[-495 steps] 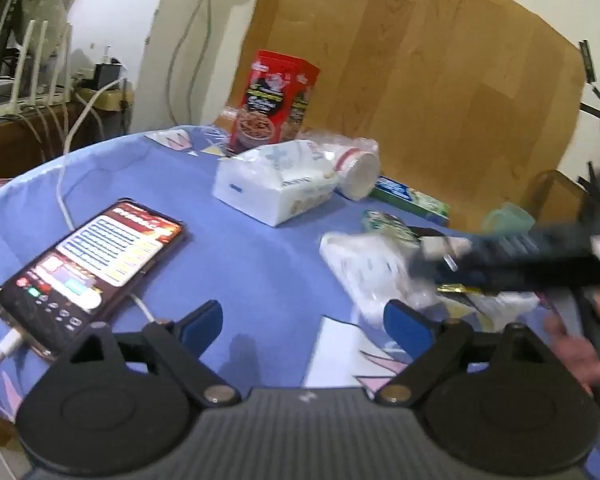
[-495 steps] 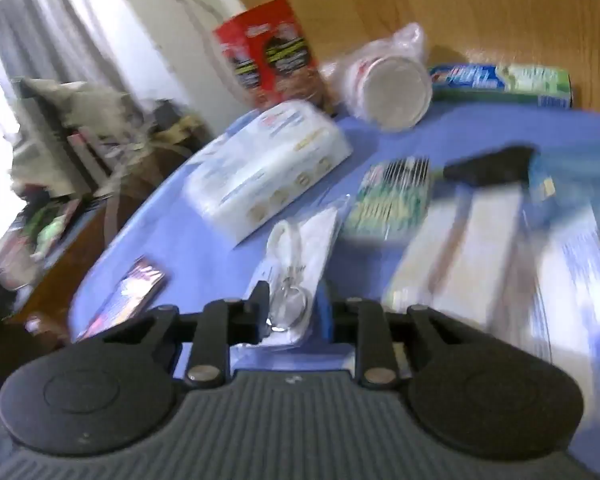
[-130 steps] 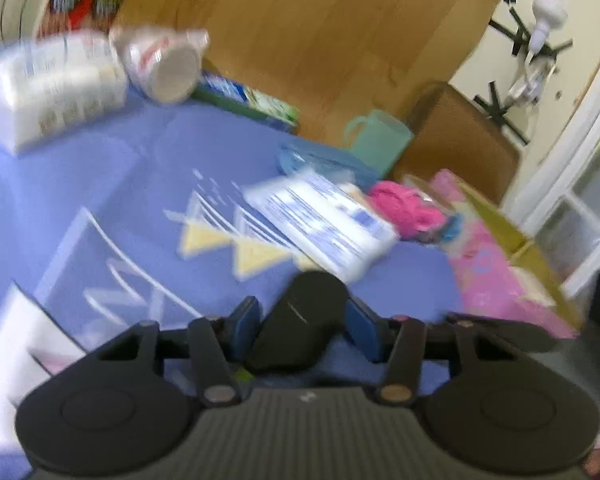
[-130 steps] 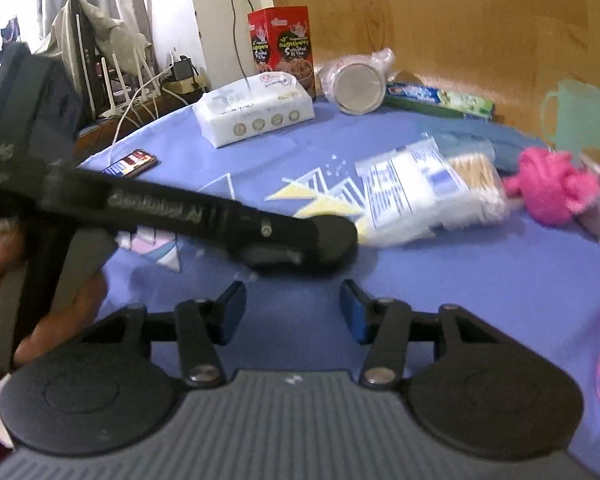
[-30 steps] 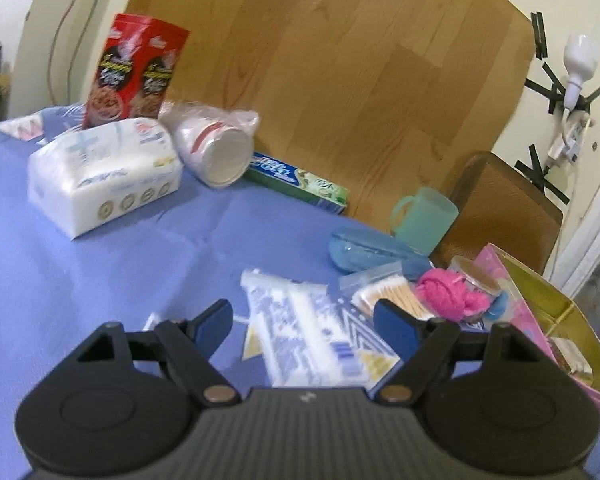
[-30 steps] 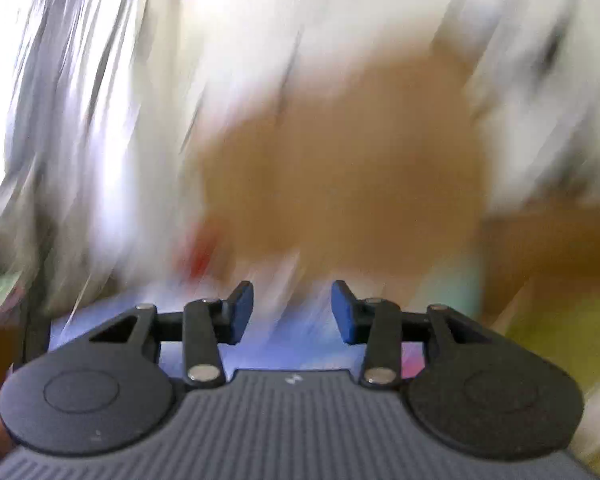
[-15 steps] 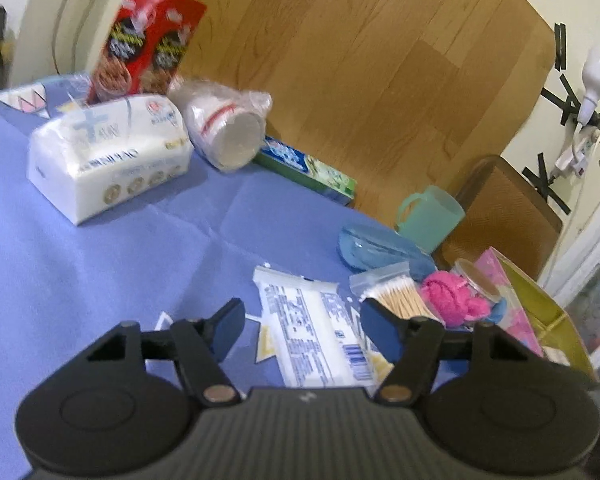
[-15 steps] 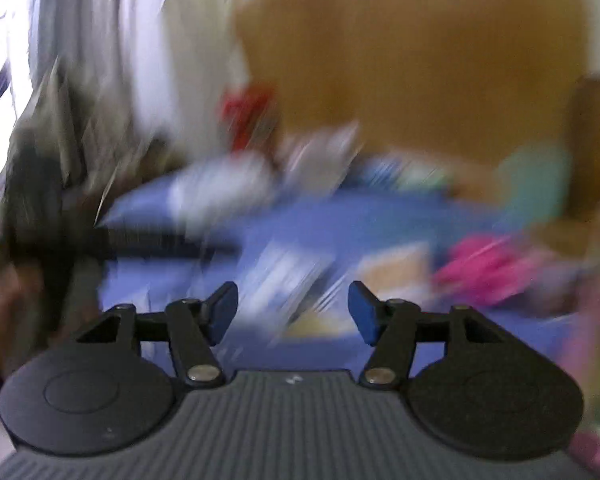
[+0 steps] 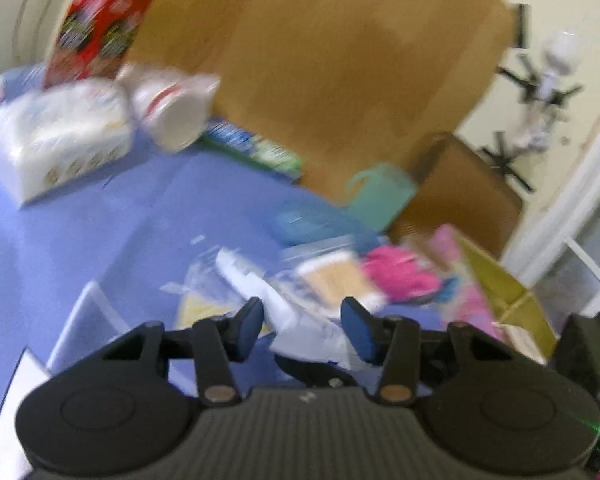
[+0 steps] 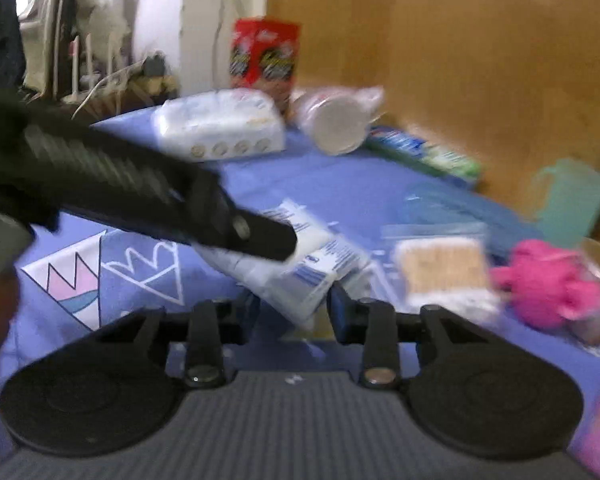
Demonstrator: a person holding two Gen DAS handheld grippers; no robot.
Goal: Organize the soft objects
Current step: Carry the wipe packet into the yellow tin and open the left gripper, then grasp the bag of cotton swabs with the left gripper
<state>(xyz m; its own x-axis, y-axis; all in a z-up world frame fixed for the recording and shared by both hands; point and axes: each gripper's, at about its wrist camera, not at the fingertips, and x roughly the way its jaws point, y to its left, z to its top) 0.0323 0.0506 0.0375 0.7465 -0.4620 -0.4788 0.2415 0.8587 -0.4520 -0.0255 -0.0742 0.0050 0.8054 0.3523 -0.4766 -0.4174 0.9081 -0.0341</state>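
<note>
White packet [image 10: 300, 264]: mid-surface, beside pink puff [image 10: 548, 284]. Probably light, soft, crinkly, slippery film; best pinched at flat middle. Left gripper [image 9: 300, 324]: fingers half-open around packet. Right gripper [image 10: 292, 312]: fingers half-open astride packet's near end.

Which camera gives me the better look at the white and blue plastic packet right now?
The right wrist view. There the white and blue packet lies in front of the right gripper, with its printed blue label readable as stripes. In the left wrist view the packet is blurred, a pale smear between the left gripper's open jaws.
</note>
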